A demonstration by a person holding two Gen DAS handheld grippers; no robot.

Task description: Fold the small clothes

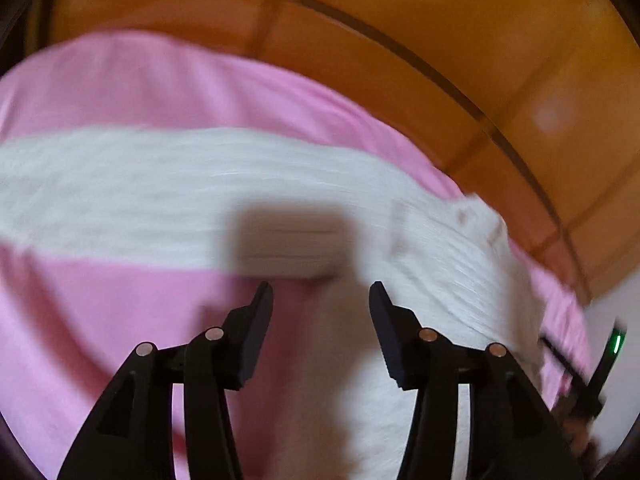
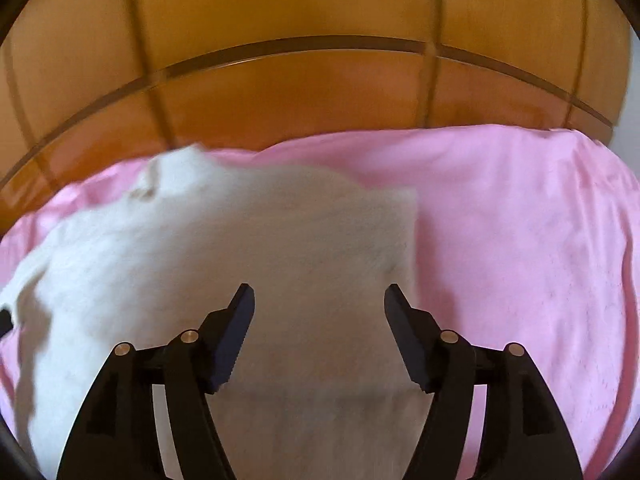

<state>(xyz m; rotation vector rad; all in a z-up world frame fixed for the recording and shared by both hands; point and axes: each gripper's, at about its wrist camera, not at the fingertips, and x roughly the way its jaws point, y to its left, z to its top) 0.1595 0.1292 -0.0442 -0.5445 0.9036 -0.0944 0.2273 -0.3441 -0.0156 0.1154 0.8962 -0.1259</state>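
Observation:
A white knitted garment (image 1: 168, 188) lies spread on a pink sheet (image 1: 120, 92); the left wrist view is blurred by motion. My left gripper (image 1: 321, 292) hangs above the garment's near edge, its jaws apart with nothing between them. In the right wrist view the same white garment (image 2: 248, 248) lies flat, with a straight edge on its right side. My right gripper (image 2: 319, 294) stands open just over that cloth, with nothing pinched between its fingers. At the far right of the left wrist view, part of the other gripper (image 1: 600, 364) shows with a green light.
A glossy wooden headboard (image 2: 304, 92) rises right behind the pink sheet (image 2: 520, 240). Bare pink sheet lies to the right of the garment in the right wrist view. A pale wall (image 1: 616, 308) shows at the far right of the left wrist view.

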